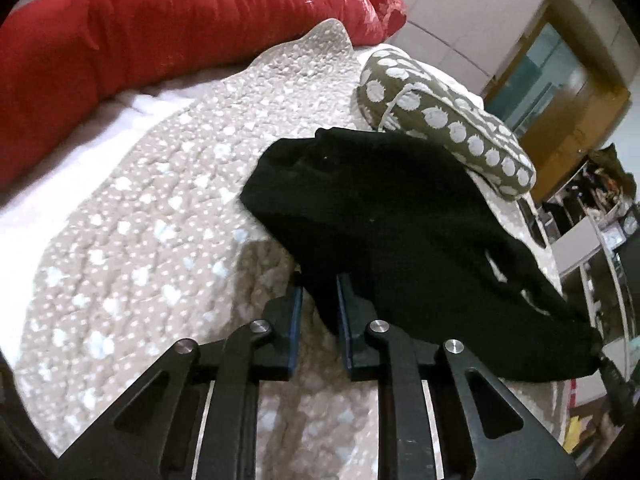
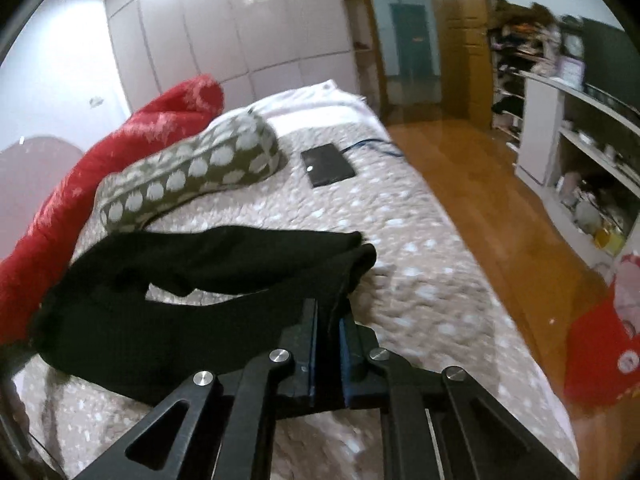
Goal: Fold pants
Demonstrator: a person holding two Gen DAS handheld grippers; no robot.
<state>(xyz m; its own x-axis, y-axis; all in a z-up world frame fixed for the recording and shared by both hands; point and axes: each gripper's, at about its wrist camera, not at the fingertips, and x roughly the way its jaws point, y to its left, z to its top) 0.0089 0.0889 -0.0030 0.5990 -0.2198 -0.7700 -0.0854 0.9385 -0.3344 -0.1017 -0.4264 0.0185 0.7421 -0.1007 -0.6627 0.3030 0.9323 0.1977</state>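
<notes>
Pinching a fold of black cloth between its two fingers, the left gripper (image 1: 319,292) holds one edge of the black pants (image 1: 384,216) above the bed. Its blue-edged fingers sit close together with the fabric trapped between them. From that grip the pants spread away to the far right in a loose, dark sheet, lifted partly clear of the bedding.

In the right wrist view, the right gripper (image 2: 329,320) is likewise clamped on the pants (image 2: 192,268), its fingers pressed tight on a bunched end of cloth. The fabric stretches off to the left in two layers with a gap between them, through which the bedding shows.

Under the pants lies a beige quilted bedspread (image 1: 132,248) dotted with pale spots, covering the bed (image 2: 420,264). Just beyond the pants rests an olive pillow with large white dots (image 1: 448,120), seen also in the right wrist view (image 2: 192,172). Farther off, along the bed's left side, lies a long red cushion (image 1: 140,28), also visible from the right (image 2: 80,184).

Past the pillow, a flat dark tablet-like device (image 2: 328,165) rests on the bedspread. To the right of the bed runs a wooden floor (image 2: 492,200), with white shelving (image 2: 560,140) crowded with small items against the far right wall.
</notes>
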